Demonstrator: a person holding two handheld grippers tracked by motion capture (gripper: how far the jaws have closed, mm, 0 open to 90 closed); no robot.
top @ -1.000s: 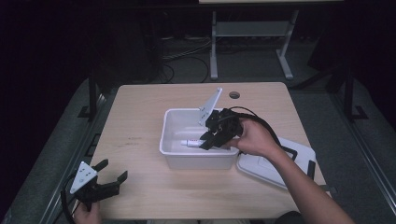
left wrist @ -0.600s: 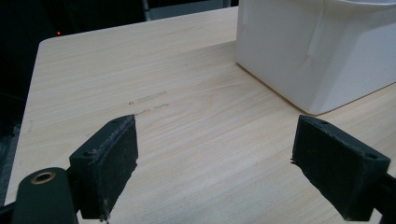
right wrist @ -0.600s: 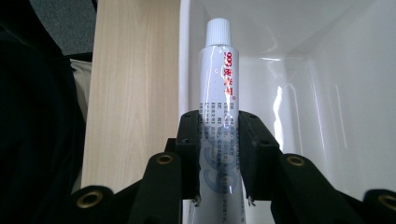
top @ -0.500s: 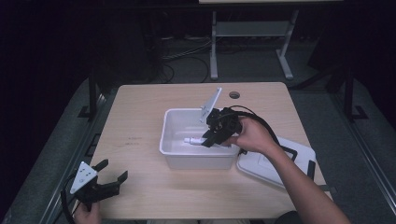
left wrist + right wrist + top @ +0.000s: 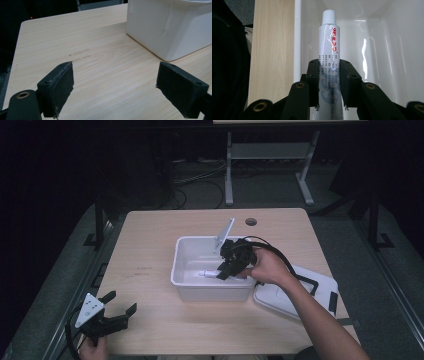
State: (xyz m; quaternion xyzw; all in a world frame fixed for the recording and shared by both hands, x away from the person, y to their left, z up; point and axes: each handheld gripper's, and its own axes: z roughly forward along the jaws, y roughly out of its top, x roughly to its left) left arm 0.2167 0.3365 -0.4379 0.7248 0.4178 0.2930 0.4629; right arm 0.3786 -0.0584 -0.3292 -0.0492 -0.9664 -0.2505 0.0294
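A white tube [image 5: 328,50] with a ribbed white cap and red lettering is clamped between the black jaws of my right gripper [image 5: 329,82]. In the high view that gripper [image 5: 226,270] reaches down into the white plastic bin [image 5: 187,285] at the table's middle, the tube [image 5: 207,272] pointing left inside it. My left gripper [image 5: 120,306] rests at the table's near left corner, jaws wide apart. In the left gripper view nothing lies between its pads [image 5: 58,85], and the bin's corner [image 5: 160,32] stands ahead on the right.
The bin's white lid [image 5: 292,292] with black latches lies on the table right of the bin. A round cable hole [image 5: 251,221] sits near the table's far edge. A metal stand [image 5: 270,160] is on the floor beyond.
My right gripper has sunk a little lower into the bin with the tube in its jaws. The left gripper has stayed where it was.
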